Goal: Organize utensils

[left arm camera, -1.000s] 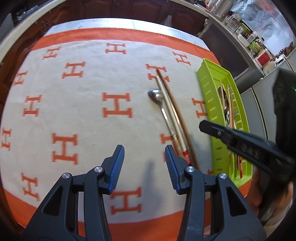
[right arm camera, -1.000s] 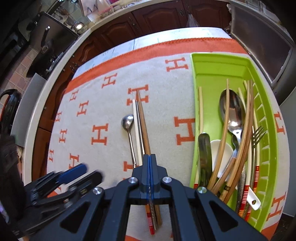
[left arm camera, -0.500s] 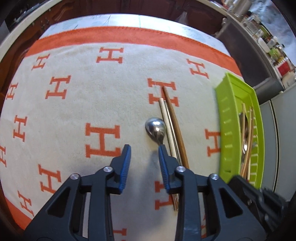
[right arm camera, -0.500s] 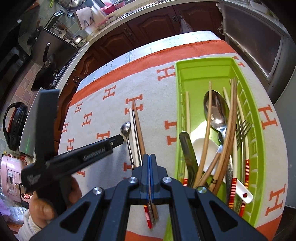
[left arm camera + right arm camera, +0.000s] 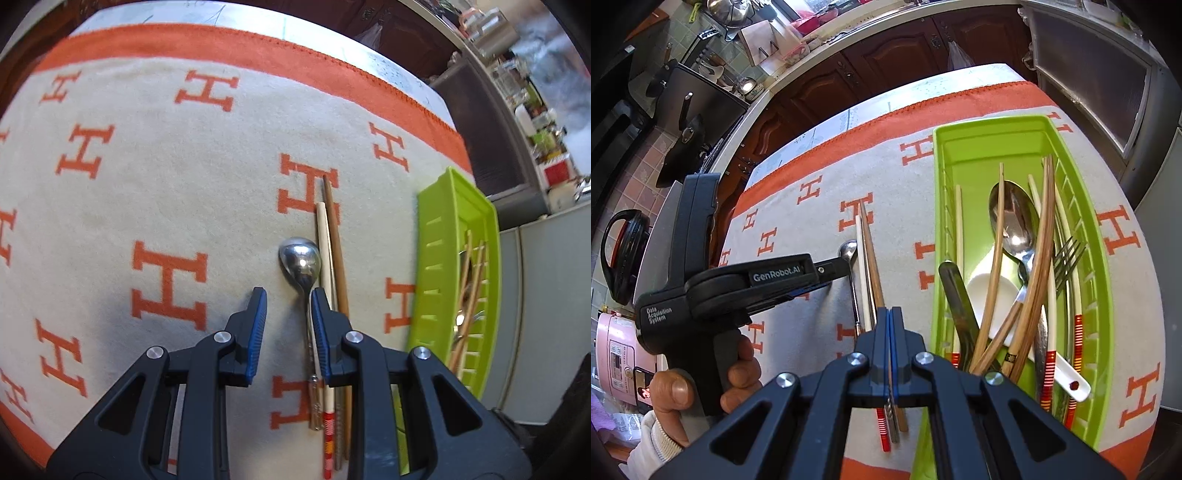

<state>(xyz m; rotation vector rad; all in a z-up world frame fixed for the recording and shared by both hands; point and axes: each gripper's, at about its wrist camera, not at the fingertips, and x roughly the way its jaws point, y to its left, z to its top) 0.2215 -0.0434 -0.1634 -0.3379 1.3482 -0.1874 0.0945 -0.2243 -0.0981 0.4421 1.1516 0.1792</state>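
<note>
Orange-and-cream cloth (image 5: 166, 192) printed with H motifs covered the counter (image 5: 942, 79). On the cloth lay a small metal spoon (image 5: 300, 260), bowl away from the camera, with a pale chopstick (image 5: 324, 251) touching its right side and a brown chopstick (image 5: 336, 236) just beside that one; all three lay parallel, and the pale chopstick carried red striping at its near end.

The left tongs (image 5: 288, 317) pointed steeply down over the spoon handle. The jaws had just been closing and stood partly apart. The spoon's neck lay in the gap, close against the right blue pad (image 5: 318, 325); the left pad stood clear of it. Contact with the right pad could not be confirmed. In the right wrist view, the left tongs (image 5: 842, 266) reached in from the left with the tip at the spoon (image 5: 848, 250) bowl, and a hand (image 5: 701, 384) gripped its black handle.

The right tongs (image 5: 891, 332) were fully closed, pad against pad, with nothing gripped, above the near ends of the chopsticks.

A lime-green slotted tray (image 5: 1027, 127) sat on the cloth to the right of the three loose pieces, apart from them. It held a large metal spoon (image 5: 1014, 218), a white ceramic spoon (image 5: 991, 291), a fork (image 5: 1069, 258), a dark-handled utensil (image 5: 955, 295) and several wooden and pale chopsticks lying crossed
</note>
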